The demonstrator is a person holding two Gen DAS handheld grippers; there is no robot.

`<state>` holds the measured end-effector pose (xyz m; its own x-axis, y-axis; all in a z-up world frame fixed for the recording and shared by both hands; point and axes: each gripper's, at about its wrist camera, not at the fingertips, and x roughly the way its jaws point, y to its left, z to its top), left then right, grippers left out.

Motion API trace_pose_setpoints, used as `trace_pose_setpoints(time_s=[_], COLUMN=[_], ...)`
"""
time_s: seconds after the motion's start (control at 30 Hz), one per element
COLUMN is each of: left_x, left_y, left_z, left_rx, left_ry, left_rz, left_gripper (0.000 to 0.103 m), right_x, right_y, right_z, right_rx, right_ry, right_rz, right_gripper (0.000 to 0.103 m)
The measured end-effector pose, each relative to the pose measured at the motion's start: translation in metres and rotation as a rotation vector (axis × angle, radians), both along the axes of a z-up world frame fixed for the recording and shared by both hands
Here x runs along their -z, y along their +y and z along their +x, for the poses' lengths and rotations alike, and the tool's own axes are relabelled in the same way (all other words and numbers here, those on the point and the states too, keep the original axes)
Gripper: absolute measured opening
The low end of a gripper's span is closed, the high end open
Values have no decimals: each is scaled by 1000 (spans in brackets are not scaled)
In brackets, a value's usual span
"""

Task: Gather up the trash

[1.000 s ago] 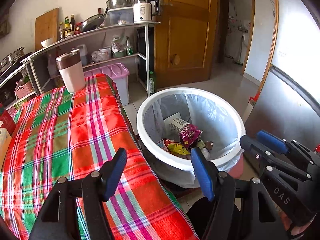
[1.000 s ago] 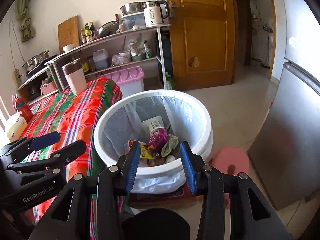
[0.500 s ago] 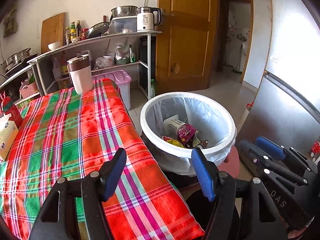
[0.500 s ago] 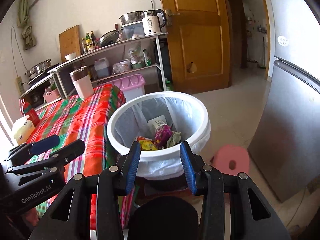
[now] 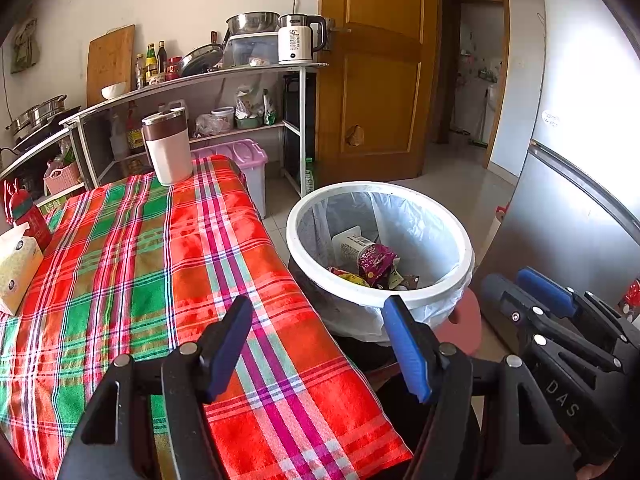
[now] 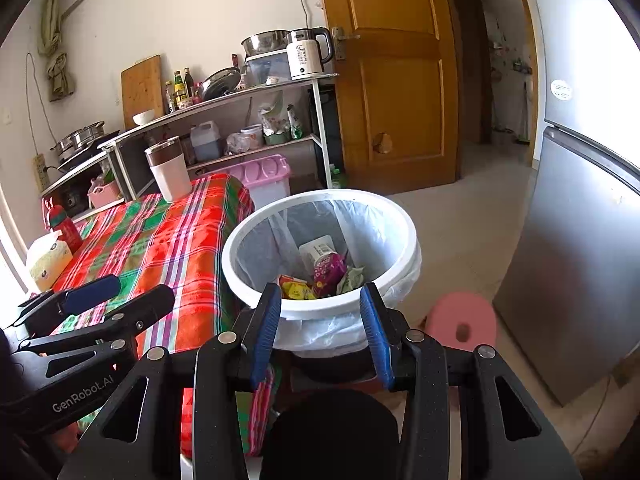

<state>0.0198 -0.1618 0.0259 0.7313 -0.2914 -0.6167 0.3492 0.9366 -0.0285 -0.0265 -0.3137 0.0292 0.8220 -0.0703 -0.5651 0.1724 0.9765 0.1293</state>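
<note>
A white trash bin [image 5: 464,248] [image 6: 404,220] lined with a clear bag stands on the floor beside the table. Inside it lie a purple snack wrapper [image 5: 376,258] [image 6: 328,268], a yellow wrapper [image 6: 296,290] and a white cup [image 5: 348,242]. My left gripper [image 5: 320,312] hovers open over the near corner of the plaid tablecloth [image 5: 132,248], with nothing between its blue pads. My right gripper [image 6: 318,300] stands open in front of the bin, also empty. Each gripper shows at the edge of the other's view: the right gripper [image 5: 536,292] and the left gripper [image 6: 120,292].
A white and brown tumbler [image 5: 166,144] stands at the table's far end, a tissue box [image 5: 16,268] and red bottle [image 5: 30,216] at its left edge. A pink stool [image 6: 460,320] sits by the bin, a grey fridge [image 6: 572,248] to the right, shelves [image 5: 224,76] and a wooden door [image 5: 376,72] behind.
Both grippers have drawn back from the bin, which now looks smaller and farther off. More of the tablecloth and the tissue box has come into view. Neither gripper's opening has changed.
</note>
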Motion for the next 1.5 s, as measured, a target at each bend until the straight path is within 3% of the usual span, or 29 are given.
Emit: trace_pose_setpoints(time_s=[1.5], left_x=[-5], left_y=[1], left_z=[-5], left_rx=[-3], left_ry=[-13], left_rz=[-2], left_gripper=[71], right_x=[-4], right_y=[5], right_z=[-4], right_rx=[-13], right_ry=[-8], right_rz=[0], right_gripper=[42])
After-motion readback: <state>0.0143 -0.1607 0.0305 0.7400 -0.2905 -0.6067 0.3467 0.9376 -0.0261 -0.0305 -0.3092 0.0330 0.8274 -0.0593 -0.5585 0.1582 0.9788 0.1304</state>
